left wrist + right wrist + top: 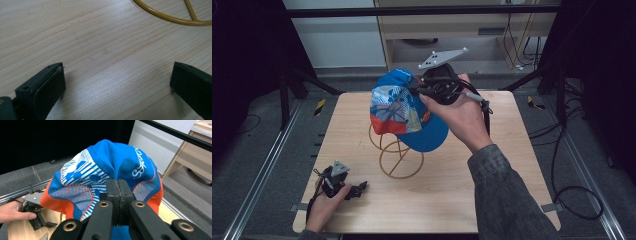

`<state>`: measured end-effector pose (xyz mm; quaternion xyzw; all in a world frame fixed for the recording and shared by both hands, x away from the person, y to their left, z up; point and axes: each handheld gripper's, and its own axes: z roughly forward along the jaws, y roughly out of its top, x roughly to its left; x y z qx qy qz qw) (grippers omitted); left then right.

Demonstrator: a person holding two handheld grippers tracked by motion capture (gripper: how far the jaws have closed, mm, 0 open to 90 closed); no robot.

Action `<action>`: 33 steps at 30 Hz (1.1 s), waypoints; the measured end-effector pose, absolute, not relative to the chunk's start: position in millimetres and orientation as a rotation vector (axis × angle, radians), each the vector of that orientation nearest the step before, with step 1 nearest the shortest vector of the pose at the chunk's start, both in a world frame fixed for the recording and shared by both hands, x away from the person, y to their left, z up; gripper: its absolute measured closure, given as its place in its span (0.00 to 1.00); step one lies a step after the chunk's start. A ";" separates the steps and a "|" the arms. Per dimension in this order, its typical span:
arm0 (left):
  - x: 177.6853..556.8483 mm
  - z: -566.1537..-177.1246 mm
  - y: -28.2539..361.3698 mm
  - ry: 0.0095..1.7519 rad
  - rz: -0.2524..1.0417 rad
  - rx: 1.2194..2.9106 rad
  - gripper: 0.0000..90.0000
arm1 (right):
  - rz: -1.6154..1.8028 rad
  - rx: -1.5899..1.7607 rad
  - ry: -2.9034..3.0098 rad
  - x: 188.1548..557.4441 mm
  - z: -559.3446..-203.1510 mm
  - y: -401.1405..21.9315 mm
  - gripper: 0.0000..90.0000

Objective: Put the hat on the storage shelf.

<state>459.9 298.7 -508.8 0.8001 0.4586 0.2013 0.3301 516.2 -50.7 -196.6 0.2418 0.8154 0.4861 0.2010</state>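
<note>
right gripper, jaws clenched on a pinch of crown fabric, holds the blue cap at frame centre over the wire stand; light, soft, floppy, probably best gripped by seam or brim.

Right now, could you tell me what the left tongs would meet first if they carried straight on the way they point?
Probably the light wooden tabletop: the left tongs stand open and tilt down at bare wood. The yellow wire ring stand lies farther ahead and to one side, though depth is hard to judge.
</note>
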 end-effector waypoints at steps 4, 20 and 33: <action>459.9 -508.8 298.7 1.199 0.527 2.093 0.00 | 1.352 0.674 2.284 517.3 -197.0 -47.4 1.00; 460.0 -508.8 298.7 1.199 0.527 2.092 0.00 | 1.359 0.662 2.303 524.4 -198.2 -30.0 1.00; 459.9 -508.8 298.7 1.199 0.527 2.092 0.00 | 1.349 0.673 2.325 530.5 -206.7 -19.8 1.00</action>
